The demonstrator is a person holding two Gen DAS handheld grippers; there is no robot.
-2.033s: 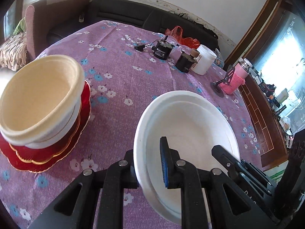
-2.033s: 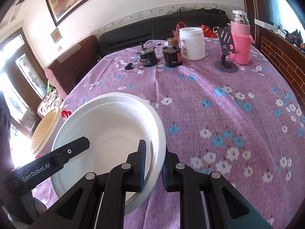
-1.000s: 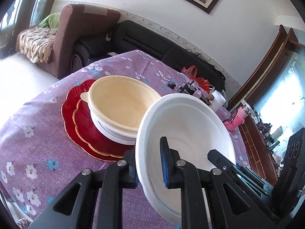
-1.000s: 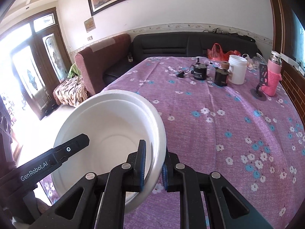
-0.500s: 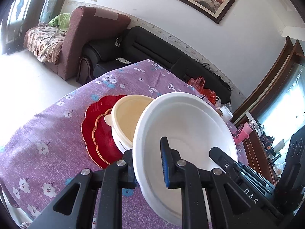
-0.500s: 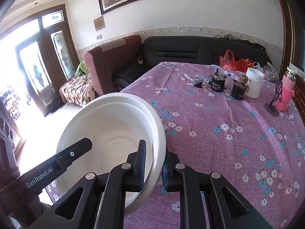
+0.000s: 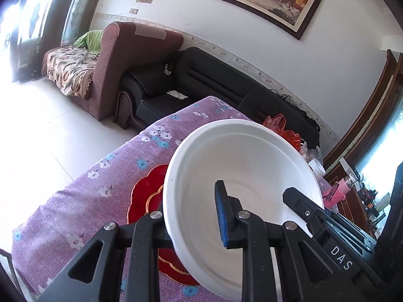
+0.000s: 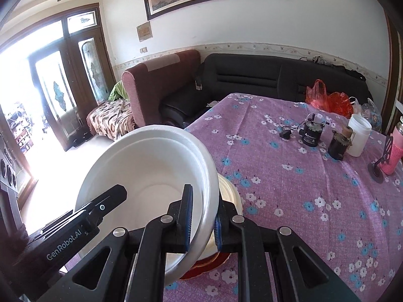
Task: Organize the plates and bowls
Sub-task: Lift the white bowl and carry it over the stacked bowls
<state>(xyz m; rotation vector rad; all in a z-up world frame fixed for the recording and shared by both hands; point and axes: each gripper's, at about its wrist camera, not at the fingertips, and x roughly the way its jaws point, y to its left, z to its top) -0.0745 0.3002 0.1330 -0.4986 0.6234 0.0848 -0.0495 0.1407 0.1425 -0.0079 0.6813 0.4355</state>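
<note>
White bowl (image 7: 241, 166) now over red plates (image 7: 146, 196); plain, deep, wide-rimmed

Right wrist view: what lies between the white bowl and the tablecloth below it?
A cream bowl on red plates, under the white bowl, shown there.

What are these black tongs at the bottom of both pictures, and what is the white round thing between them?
They are two hand-held grippers: a person carries one in each hand, and a camera on each looks along its jaws. One picture comes from the left gripper, the other from the right gripper. Both hold the rim of one white bowl over a table with a purple flowered cloth. The left jaws are opening, with the rim between them. Under the bowl lie red plates with a cream bowl on them. Farther back stand a white jar and a pink bottle.
</note>
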